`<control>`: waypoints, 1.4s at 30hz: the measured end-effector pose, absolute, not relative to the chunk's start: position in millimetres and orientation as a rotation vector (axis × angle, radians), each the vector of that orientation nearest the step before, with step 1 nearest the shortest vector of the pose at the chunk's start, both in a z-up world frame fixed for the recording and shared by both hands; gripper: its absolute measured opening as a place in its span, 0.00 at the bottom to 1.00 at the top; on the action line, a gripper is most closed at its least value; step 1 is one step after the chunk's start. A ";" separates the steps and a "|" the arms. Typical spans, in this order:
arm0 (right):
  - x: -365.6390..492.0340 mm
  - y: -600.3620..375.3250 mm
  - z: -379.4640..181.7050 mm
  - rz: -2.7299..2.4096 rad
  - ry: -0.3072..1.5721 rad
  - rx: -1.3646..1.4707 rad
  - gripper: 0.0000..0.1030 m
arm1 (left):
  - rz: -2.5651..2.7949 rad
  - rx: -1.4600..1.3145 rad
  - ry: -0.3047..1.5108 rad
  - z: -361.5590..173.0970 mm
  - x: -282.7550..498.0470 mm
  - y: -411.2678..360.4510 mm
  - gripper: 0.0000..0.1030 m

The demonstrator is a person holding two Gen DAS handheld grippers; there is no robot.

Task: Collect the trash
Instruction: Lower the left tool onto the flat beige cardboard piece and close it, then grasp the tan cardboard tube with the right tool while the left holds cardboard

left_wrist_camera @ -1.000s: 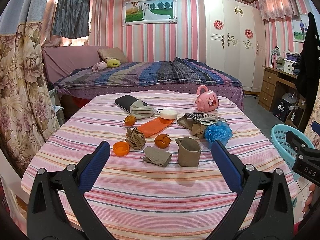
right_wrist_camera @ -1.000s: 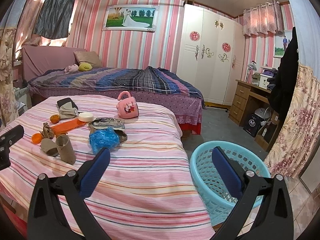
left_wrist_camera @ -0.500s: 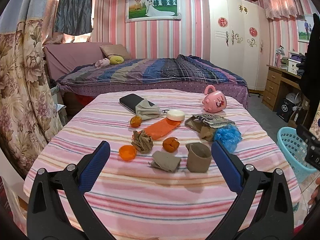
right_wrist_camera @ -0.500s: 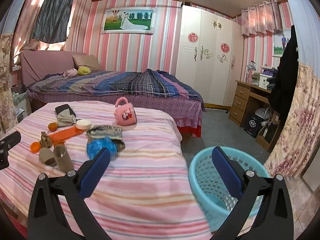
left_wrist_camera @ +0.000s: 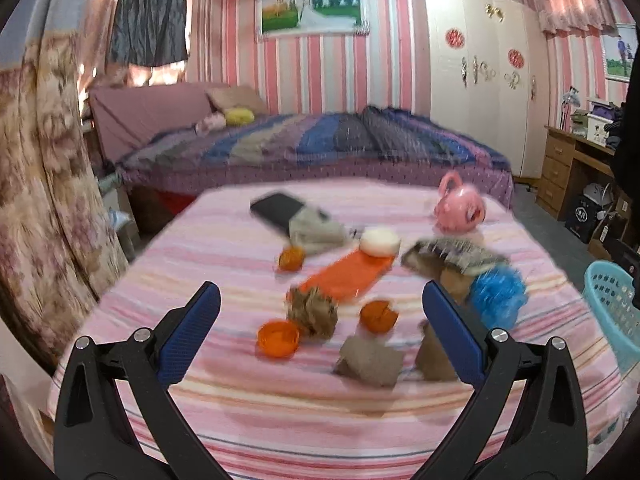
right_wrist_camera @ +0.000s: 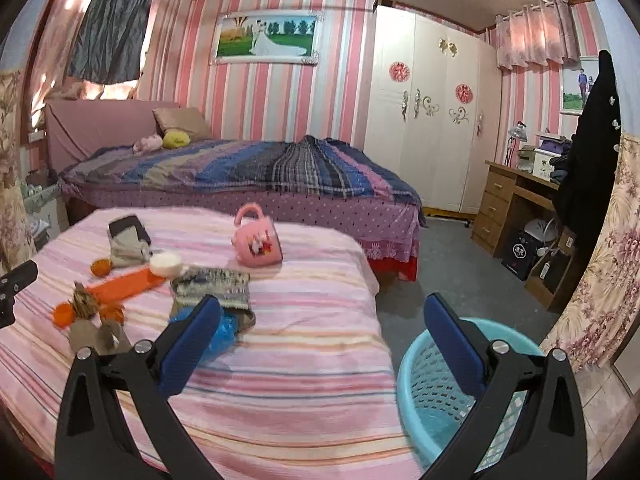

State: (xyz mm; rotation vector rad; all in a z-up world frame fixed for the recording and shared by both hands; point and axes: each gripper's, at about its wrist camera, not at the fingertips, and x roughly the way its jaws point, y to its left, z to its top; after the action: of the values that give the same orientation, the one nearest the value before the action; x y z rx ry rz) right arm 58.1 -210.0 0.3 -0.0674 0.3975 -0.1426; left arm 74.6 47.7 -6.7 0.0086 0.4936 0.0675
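Trash lies on the pink striped table (left_wrist_camera: 224, 280): a brown crumpled paper ball (left_wrist_camera: 314, 314), an orange lid (left_wrist_camera: 278, 338), orange peel (left_wrist_camera: 378, 316), a flattened brown paper piece (left_wrist_camera: 370, 360), a brown paper cup (left_wrist_camera: 434, 354), an orange wrapper (left_wrist_camera: 348, 274) and a blue plastic ball (left_wrist_camera: 498, 296). My left gripper (left_wrist_camera: 320, 332) is open and empty, just short of the lid and paper pieces. My right gripper (right_wrist_camera: 320, 336) is open and empty, over the table's right edge. A light blue basket (right_wrist_camera: 448, 384) stands on the floor right of the table.
A pink mug (left_wrist_camera: 460, 204), a white round tin (left_wrist_camera: 380, 242), a dark phone with a grey pouch (left_wrist_camera: 280, 210) and a patterned purse (left_wrist_camera: 452, 254) also lie on the table. A bed (right_wrist_camera: 240, 172) stands behind, a wardrobe (right_wrist_camera: 428, 108) and desk (right_wrist_camera: 516, 200) at right.
My left gripper has moved forward toward the trash, which now looks larger and blurred. My right gripper has shifted a little forward and right. Both stay open.
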 end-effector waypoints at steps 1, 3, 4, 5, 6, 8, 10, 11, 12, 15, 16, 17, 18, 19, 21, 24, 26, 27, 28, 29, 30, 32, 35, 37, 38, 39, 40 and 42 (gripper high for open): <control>61.4 -209.5 -4.0 -0.138 0.412 -0.069 0.96 | 0.070 0.005 0.525 -15.6 79.6 50.1 0.95; 66.7 -206.0 -13.1 -0.136 0.443 -0.079 0.96 | 0.060 0.001 0.555 -26.9 84.8 52.7 0.95; 67.6 -204.8 -16.4 -0.142 0.446 -0.087 0.96 | 0.056 0.004 0.561 -32.4 86.0 53.4 0.95; 68.2 -203.1 -18.8 -0.150 0.445 -0.101 0.96 | 0.053 0.006 0.564 -36.2 86.3 53.4 0.95; 67.5 -201.0 -21.7 -0.165 0.442 -0.121 0.96 | 0.050 0.013 0.574 -42.0 87.6 52.1 0.95; 67.1 -198.6 -25.1 -0.176 0.445 -0.139 0.96 | 0.032 0.029 0.602 -50.7 90.7 49.8 0.95; 66.4 -197.7 -29.1 -0.173 0.458 -0.142 0.96 | 0.020 0.041 0.618 -58.9 92.4 47.7 0.95; 66.6 -199.4 -31.6 -0.168 0.471 -0.134 0.96 | 0.007 0.040 0.638 -63.3 95.6 46.5 0.95; 66.3 -201.7 -33.1 -0.169 0.481 -0.126 0.96 | -0.004 0.035 0.647 -65.9 98.7 46.1 0.95; 68.8 -212.9 -37.0 -0.164 0.512 -0.068 0.96 | -0.024 0.016 0.671 -73.9 106.4 44.0 0.95; 69.8 -217.5 -37.8 -0.161 0.521 -0.044 0.96 | -0.033 0.011 0.673 -76.1 108.4 42.7 0.95; 70.7 -220.7 -38.6 -0.162 0.529 -0.032 0.96 | -0.042 0.008 0.678 -77.7 110.9 41.7 0.95; 71.6 -221.2 -39.8 -0.164 0.532 -0.031 0.96 | -0.051 0.008 0.686 -78.9 112.6 41.1 0.95; 73.2 -221.5 -41.2 -0.166 0.542 -0.033 0.96 | -0.067 0.006 0.692 -79.8 114.2 39.7 0.95; 75.9 -221.0 -43.7 -0.165 0.559 -0.036 0.96 | -0.085 0.012 0.702 -80.8 117.7 36.3 0.95; 79.1 -219.6 -47.4 -0.159 0.577 -0.033 0.96 | -0.117 0.015 0.725 -82.3 122.4 33.2 0.94; 79.8 -218.8 -48.8 -0.157 0.577 -0.031 0.96 | -0.148 0.006 0.730 -81.6 125.3 32.1 0.89; 79.3 -217.6 -49.0 -0.158 0.573 -0.032 0.96 | -0.168 0.000 0.730 -81.2 127.0 31.0 0.84; 79.1 -217.0 -49.2 -0.155 0.571 -0.033 0.96 | -0.181 -0.004 0.732 -81.0 128.0 30.2 0.82; 79.0 -216.1 -49.1 -0.152 0.569 -0.035 0.96 | -0.192 -0.004 0.740 -82.1 129.7 28.3 0.76; 78.0 -215.3 -49.0 -0.150 0.566 -0.037 0.96 | -0.202 -0.005 0.752 -83.7 130.5 27.5 0.70; 77.2 -212.2 -48.7 -0.147 0.563 -0.043 0.96 | -0.223 -0.015 0.793 -89.4 135.0 25.6 0.62; 76.5 -206.5 -48.9 -0.138 0.560 -0.055 0.96 | -0.219 -0.029 0.791 -90.1 134.1 27.0 0.53; 75.8 -202.3 -48.7 -0.134 0.550 -0.067 0.96 | -0.216 -0.037 0.779 -87.9 132.1 30.5 0.52; 75.2 -200.5 -48.5 -0.132 0.546 -0.074 0.96 | -0.213 -0.036 0.773 -86.6 130.4 31.6 0.52; 74.0 -196.4 -47.9 -0.129 0.537 -0.089 0.96 | -0.209 -0.031 0.765 -85.3 128.2 32.0 0.52; 73.6 -194.1 -47.9 -0.127 0.531 -0.096 0.96 | -0.207 -0.025 0.758 -83.8 125.5 32.2 0.51; 71.2 -187.4 -47.0 -0.114 0.519 -0.108 0.96 | -0.192 -0.011 0.744 -79.6 118.3 34.6 0.51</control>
State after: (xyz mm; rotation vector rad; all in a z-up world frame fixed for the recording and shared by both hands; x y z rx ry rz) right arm 71.2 -187.4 -47.0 -0.1083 0.5193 -0.1139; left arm 118.3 34.6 -79.6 -0.0114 0.7439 -0.1920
